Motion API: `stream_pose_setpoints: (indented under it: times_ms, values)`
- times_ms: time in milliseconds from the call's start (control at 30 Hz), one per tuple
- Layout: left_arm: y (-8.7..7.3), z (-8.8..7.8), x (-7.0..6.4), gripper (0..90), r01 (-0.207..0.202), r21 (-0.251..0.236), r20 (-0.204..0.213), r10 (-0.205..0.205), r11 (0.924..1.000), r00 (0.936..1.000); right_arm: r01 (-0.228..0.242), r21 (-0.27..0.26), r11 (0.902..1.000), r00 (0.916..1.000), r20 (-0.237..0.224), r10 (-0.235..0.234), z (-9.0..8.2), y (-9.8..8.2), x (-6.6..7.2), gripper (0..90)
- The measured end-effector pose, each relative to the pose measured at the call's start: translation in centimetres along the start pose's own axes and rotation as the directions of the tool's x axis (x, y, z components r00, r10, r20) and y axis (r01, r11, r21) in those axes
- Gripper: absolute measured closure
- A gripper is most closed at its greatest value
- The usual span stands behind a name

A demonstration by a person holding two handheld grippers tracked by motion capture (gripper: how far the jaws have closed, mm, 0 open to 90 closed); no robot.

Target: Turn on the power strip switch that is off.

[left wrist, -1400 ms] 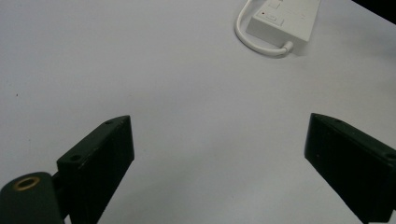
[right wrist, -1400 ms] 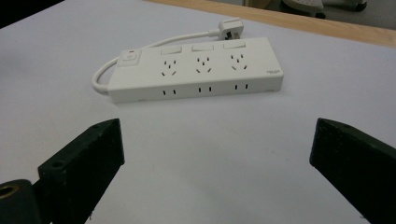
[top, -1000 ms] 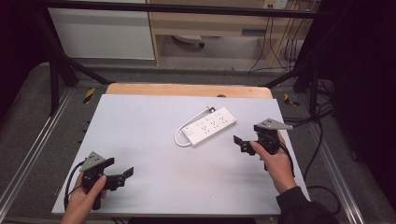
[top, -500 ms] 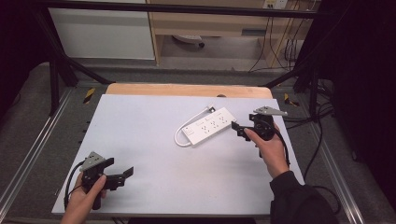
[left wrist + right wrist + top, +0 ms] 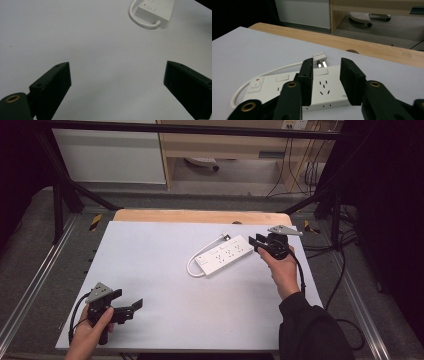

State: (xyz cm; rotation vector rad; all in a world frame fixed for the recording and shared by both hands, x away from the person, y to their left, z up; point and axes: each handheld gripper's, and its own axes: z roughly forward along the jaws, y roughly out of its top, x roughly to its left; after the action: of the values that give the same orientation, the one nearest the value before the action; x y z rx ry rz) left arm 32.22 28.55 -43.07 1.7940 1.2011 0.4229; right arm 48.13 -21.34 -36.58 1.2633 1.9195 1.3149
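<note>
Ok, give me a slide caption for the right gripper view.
Right gripper held open over one end of a white power strip on the table.

- The power strip (image 5: 155,10) is cut off by the top edge of the left gripper view, leaving its switch end and a loop of cord.
- In the right gripper view the right gripper (image 5: 327,82) has its jaws across the strip's near end (contact cannot be told).
- The plug (image 5: 224,236) is too small to make out from above.
- The left hand (image 5: 90,332) runs off the high view's bottom edge.
</note>
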Motion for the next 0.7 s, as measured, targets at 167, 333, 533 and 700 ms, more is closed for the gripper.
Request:
stream_pose_setpoints:
  times_ms: [167, 333, 533, 700]
  values:
    - [0.0, 0.0, 0.0, 7.4, 0.002, 0.006, -0.003, -0.002, 1.0000, 1.0000, 0.008, -0.001, 1.0000, 1.0000, -0.001, -0.008, 0.8, 0.3, 0.1, 72.9]
    - [0.0, 0.0, 0.0, 7.4, 0.002, 0.007, -0.003, -0.002, 1.0000, 1.0000, 0.017, -0.013, 0.9998, 0.9998, -0.006, -0.017, 1.8, 0.8, 0.2, 81.5]
    - [0.0, 0.0, 0.1, 7.4, 0.006, 0.007, -0.004, -0.006, 1.0000, 1.0000, 0.017, -0.013, 0.9998, 0.9998, -0.013, -0.017, 2.5, 1.1, 0.3, 85.8]
    - [0.0, 0.0, 0.1, 7.4, 0.003, 0.008, -0.002, -0.003, 1.0000, 1.0000, 0.021, -0.012, 0.9997, 0.9997, -0.008, -0.022, 3.6, 1.0, 0.4, 88.6]
